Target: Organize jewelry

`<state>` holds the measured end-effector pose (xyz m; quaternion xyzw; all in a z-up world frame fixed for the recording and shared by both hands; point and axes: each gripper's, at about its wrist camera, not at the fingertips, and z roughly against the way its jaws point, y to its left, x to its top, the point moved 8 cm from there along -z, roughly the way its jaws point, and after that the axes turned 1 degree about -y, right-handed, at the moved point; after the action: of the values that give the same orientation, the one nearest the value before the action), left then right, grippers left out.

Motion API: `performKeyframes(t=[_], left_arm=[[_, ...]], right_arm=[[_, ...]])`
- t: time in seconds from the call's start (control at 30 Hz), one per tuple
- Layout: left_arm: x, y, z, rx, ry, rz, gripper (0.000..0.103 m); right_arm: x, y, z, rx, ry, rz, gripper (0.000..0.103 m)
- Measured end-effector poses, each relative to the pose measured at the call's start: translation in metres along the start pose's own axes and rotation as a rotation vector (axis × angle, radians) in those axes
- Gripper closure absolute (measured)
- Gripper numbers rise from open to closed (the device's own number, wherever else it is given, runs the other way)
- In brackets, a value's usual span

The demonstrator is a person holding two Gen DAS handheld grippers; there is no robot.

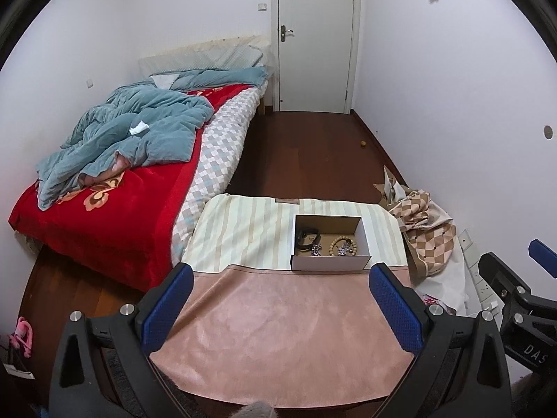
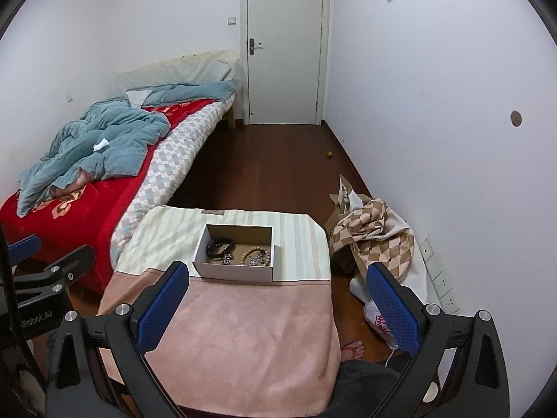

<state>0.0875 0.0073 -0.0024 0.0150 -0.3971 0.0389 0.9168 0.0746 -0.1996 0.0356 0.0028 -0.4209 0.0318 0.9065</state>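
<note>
Looks all but finished: beaded bracelet (image 1: 343, 246), dark band (image 1: 306, 236) and sparkly pieces (image 2: 228, 258) already in the cardboard box (image 2: 233, 273) mid-table, left gripper (image 1: 282, 308) and right gripper (image 2: 276, 304) gaping wide, empty, hovering near.

Pink-and-striped cloth (image 1: 278, 313); white box (image 1: 330, 262); red blanket (image 1: 104, 216).

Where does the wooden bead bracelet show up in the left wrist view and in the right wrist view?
Left wrist view: the wooden bead bracelet lies right of centre, in the right half of the open cardboard box.
Right wrist view: the bracelet lies just left of centre, again in the box's right half.
Shared landmark: the white door on the far wall.
</note>
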Motion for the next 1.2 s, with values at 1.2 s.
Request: performKeyframes(t=[1.2], left_arm=[[0.029,-0.006,-0.1,0.054,0.175,0.01,0.0]], right_arm=[[0.034,0.0,-0.125,-0.045,0.192,0.021,0.0]])
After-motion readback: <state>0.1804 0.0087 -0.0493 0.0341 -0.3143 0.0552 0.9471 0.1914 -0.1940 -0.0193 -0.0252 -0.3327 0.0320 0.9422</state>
